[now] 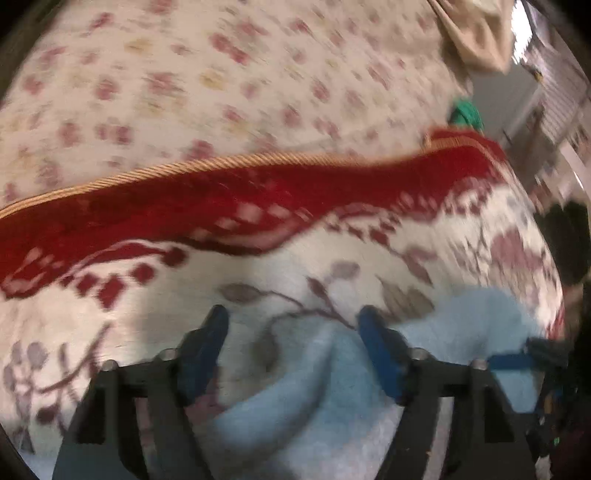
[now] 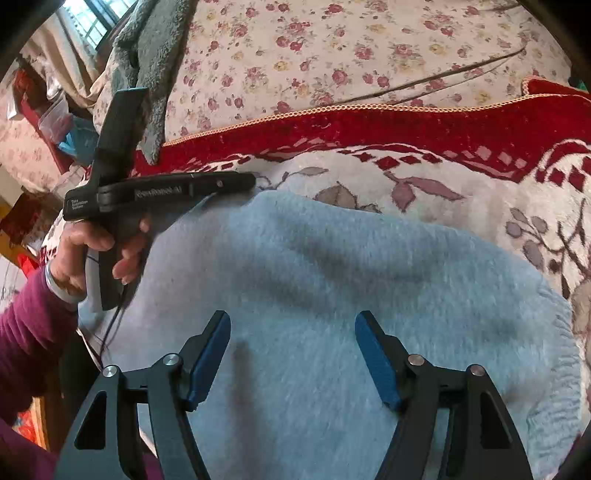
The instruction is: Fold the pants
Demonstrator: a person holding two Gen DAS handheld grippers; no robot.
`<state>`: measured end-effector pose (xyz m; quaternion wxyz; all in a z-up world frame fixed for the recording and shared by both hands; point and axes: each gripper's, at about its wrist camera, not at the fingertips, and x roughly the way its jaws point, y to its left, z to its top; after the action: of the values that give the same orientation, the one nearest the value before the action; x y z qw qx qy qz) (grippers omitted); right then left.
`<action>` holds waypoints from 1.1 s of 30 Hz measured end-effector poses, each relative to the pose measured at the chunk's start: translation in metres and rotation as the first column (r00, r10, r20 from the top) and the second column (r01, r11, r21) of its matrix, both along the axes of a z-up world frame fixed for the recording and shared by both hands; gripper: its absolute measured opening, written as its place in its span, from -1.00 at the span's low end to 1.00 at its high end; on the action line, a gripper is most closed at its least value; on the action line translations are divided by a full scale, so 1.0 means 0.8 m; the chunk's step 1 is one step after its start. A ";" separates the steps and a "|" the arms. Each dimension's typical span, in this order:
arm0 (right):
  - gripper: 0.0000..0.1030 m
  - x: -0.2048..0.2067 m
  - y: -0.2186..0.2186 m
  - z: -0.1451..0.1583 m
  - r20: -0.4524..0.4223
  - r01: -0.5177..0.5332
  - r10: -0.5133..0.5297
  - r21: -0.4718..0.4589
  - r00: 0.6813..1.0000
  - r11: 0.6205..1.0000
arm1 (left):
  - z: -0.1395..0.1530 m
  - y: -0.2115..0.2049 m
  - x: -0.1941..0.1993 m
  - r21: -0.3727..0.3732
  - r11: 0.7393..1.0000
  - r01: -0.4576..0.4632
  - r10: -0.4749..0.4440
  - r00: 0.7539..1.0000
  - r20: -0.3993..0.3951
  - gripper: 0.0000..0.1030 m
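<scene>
The light blue fleece pants [image 2: 332, 280] lie on a red and white patterned blanket [image 2: 424, 177]. In the left wrist view the pants [image 1: 325, 398] bulge up below and between the fingers. My left gripper [image 1: 291, 317] is open and empty, just above the pants' edge; the view is blurred. In the right wrist view the left gripper's body [image 2: 159, 192] shows at the pants' far left edge, held by a hand [image 2: 92, 251]. My right gripper [image 2: 293, 321] is open and empty, hovering over the middle of the pants.
A floral sheet [image 2: 332, 55] covers the bed beyond the blanket. A grey towel [image 2: 155, 55] lies at the far left. Something green [image 1: 465, 114] sits near the bed's right edge. A beige cloth [image 1: 476, 33] lies at the far right corner.
</scene>
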<state>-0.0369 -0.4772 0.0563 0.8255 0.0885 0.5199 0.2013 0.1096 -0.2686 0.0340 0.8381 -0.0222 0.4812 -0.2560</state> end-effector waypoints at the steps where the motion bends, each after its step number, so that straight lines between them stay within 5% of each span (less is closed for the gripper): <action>1: 0.46 0.000 0.001 0.005 0.007 0.001 -0.001 0.005 1.000 1.000 | 0.009 0.011 -0.002 -0.012 1.000 -0.021 0.021 1.000 0.009 0.43; 6: 0.46 0.013 0.037 0.030 0.076 -0.031 0.031 0.001 0.997 1.000 | 0.042 0.059 -0.033 -0.023 0.989 -0.147 0.148 0.988 0.053 0.57; 9: 0.46 0.038 0.074 0.034 0.125 -0.035 0.045 -0.084 0.991 0.996 | 0.046 0.083 -0.065 0.075 0.974 -0.213 0.205 0.973 0.103 0.58; 14: 0.45 0.098 0.119 -0.014 0.075 -0.086 0.109 -0.259 0.991 0.962 | 0.028 0.133 -0.107 0.162 0.947 -0.277 0.260 0.959 0.115 0.58; 16: 0.49 0.118 0.110 -0.026 0.071 -0.063 0.084 -0.253 0.994 0.965 | 0.020 0.153 -0.115 0.174 0.941 -0.290 0.273 0.955 0.117 0.58; 22: 0.51 0.125 0.077 -0.014 0.054 0.094 -0.085 -0.199 0.995 0.975 | 0.009 0.193 -0.091 0.080 0.925 -0.371 0.369 0.928 0.044 0.58; 28: 0.56 0.106 0.138 0.022 0.117 -0.037 0.063 -0.208 0.991 0.977 | 0.024 0.196 -0.112 0.096 0.902 -0.420 0.411 0.906 0.103 0.58; 30: 0.56 0.110 0.168 0.011 0.098 -0.087 0.109 -0.201 0.989 0.976 | 0.031 0.208 -0.123 0.100 0.891 -0.442 0.431 0.895 0.117 0.58; 33: 0.56 0.118 0.201 -0.018 0.107 -0.094 0.134 -0.313 0.985 0.945 | 0.038 0.235 -0.144 0.108 0.873 -0.476 0.462 0.877 0.130 0.58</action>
<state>0.0575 -0.3165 0.0423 0.8474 -0.0838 0.4957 0.1709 -0.0059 -0.0803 0.0645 0.8977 -0.0682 0.4351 -0.0121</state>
